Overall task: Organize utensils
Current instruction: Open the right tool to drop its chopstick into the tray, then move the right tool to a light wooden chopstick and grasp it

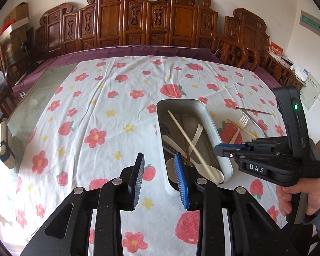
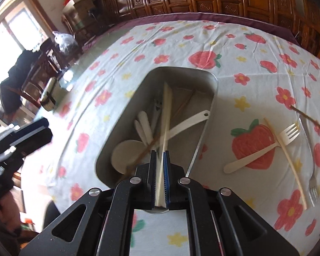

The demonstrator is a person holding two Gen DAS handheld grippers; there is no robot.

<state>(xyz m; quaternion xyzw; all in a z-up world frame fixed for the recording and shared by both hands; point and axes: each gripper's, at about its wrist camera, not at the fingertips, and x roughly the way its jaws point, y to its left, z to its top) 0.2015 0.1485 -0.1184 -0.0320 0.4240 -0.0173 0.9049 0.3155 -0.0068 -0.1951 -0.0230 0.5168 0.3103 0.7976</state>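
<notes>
Chopstick (image 2: 167,115), pale and thin, clamped near its near end between the nearly closed pads of right hand-held gripper (image 2: 160,155); far end angled down into tray (image 2: 213,79), over spoons (image 2: 125,155) and other utensils already inside. Left hand-held gripper (image 1: 160,160) wide open, holding nothing, hovering just beside the tray's near end above the desk (image 1: 85,106). Judged light, stiff and smooth: apt to pivot or slip in a pinch so close to one end, so a hold nearer mid-length probably steadier. Release best made low, since a round stick likely to roll or bounce off the pile. Beyond the tray, right side: plastic fork (image 2: 264,147) lying across a second pale chopstick (image 2: 288,160), metal fork (image 2: 309,155) beside them, dark chopstick (image 2: 305,115) farther out. Plastic fork probably light and slightly flexible, best taken at the handle; metal fork heavier, slick, lying flat on cloth, so harder to get pads under.
</notes>
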